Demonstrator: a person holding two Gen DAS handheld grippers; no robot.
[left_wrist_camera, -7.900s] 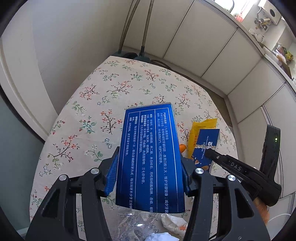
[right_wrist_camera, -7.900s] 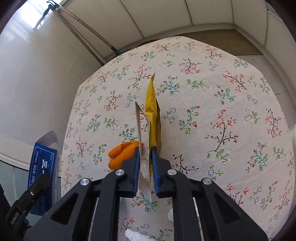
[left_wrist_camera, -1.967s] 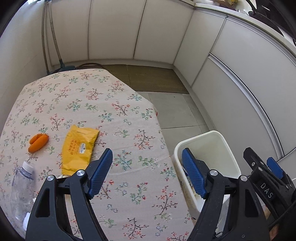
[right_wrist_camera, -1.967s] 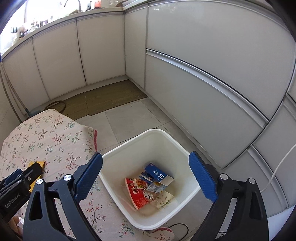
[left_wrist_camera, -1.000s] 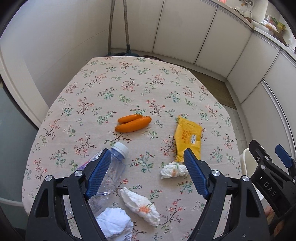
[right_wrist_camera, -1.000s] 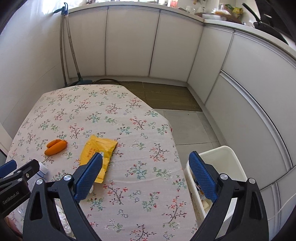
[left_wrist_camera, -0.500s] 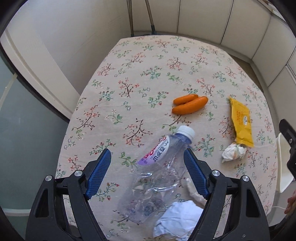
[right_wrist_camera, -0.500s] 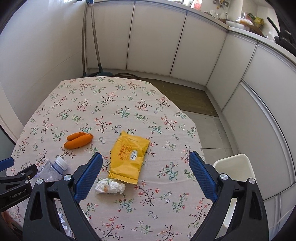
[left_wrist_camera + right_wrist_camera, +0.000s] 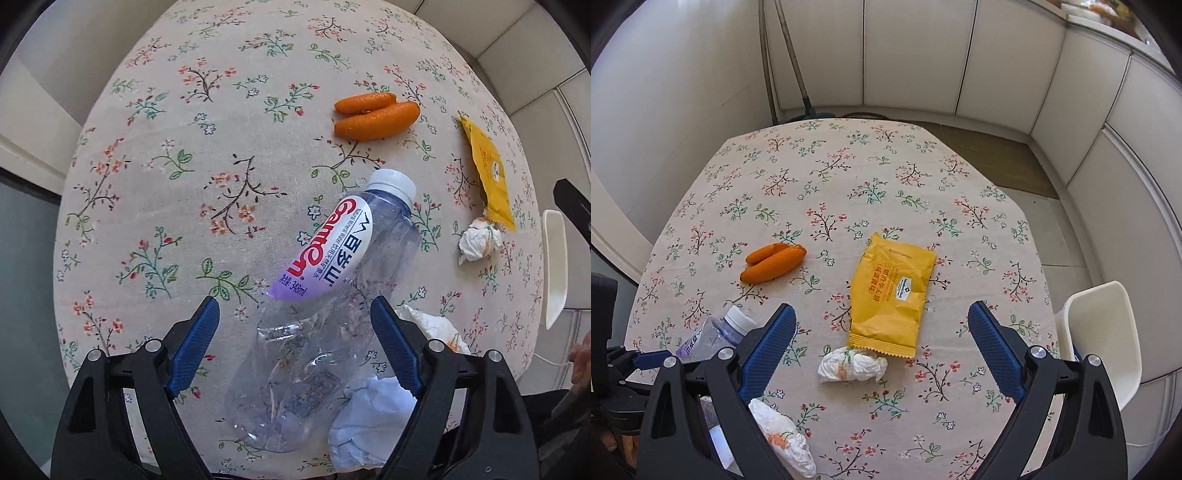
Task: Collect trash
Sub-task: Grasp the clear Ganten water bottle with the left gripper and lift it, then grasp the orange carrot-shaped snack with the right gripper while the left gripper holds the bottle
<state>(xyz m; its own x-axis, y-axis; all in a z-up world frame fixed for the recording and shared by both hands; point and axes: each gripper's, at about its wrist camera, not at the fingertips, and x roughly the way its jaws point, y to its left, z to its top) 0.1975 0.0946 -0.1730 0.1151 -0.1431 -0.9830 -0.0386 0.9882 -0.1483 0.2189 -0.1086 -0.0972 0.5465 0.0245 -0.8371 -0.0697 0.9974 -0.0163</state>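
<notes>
A crushed clear plastic bottle [image 9: 325, 310] with a purple label lies on the floral tablecloth [image 9: 177, 184]; it also shows in the right wrist view [image 9: 713, 336]. My left gripper [image 9: 291, 347] is open, its jaws on either side of the bottle's lower body without touching. My right gripper [image 9: 882, 347] is open and empty above a crumpled white tissue [image 9: 851, 363] and a yellow snack packet [image 9: 892, 291]. Another tissue [image 9: 783, 443] and a crumpled pale paper ball [image 9: 369, 424] lie near the front edge.
Two orange carrots [image 9: 774, 262] lie left of the packet, also seen in the left wrist view [image 9: 373, 114]. A white trash bin [image 9: 1102, 332] stands on the floor at the table's right edge. White cabinets and mop poles [image 9: 792, 59] stand behind.
My left gripper has swung from the bin back over the table and come down around the bottle. My right gripper has turned from the bin toward the packet and tissue. Both stay open.
</notes>
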